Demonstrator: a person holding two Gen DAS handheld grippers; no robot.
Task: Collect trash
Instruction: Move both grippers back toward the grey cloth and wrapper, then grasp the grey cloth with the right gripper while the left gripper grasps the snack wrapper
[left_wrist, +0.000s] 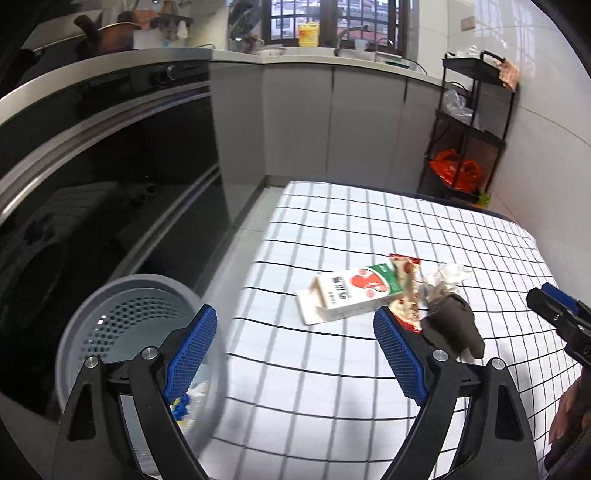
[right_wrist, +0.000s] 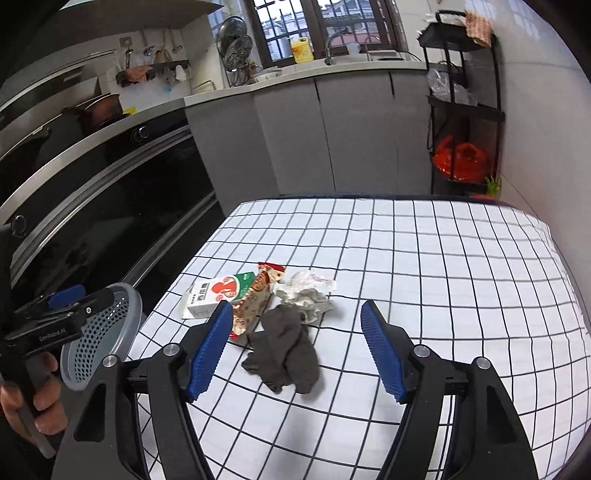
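Table (right_wrist: 443, 258) under a white cloth with a black grid, set beside the dark oven front (right_wrist: 110, 206).

Trash sits in one tight cluster near the table's left-centre. Carton (right_wrist: 218, 293), white with red and green print, lies flat; long axis runs from its open flap at near-left up to the green end at far-right. Snack wrapper (right_wrist: 258, 295), red and tan, lies against the carton's right side, touching or overlapping it; long axis runs near-left to far-right, the red crimped end pointing away from me. Crumpled tissue (right_wrist: 308, 291) is just right of the wrapper's far end. Grey cloth (right_wrist: 286, 350), limp and folded on itself, lies nearest me, touching the wrapper's near end and the tissue's near edge; its long axis runs roughly toward me and away.

Grey perforated bin (left_wrist: 122, 317) stands off the table's left edge, below cloth level. Inside, at the bottom, some pale crumpled scraps with a blue and yellow bit (left_wrist: 184, 406); partly hidden behind my finger, cannot tell what they are.

My left gripper (left_wrist: 295, 350): jaws spread wide, nothing between them, held above the gap between the bin and the table's edge. The left pad sits over the bin rim.

My right gripper (right_wrist: 295, 347): jaws wide apart, nothing held, hovering with the grey cloth framed between the pads; not touching it.
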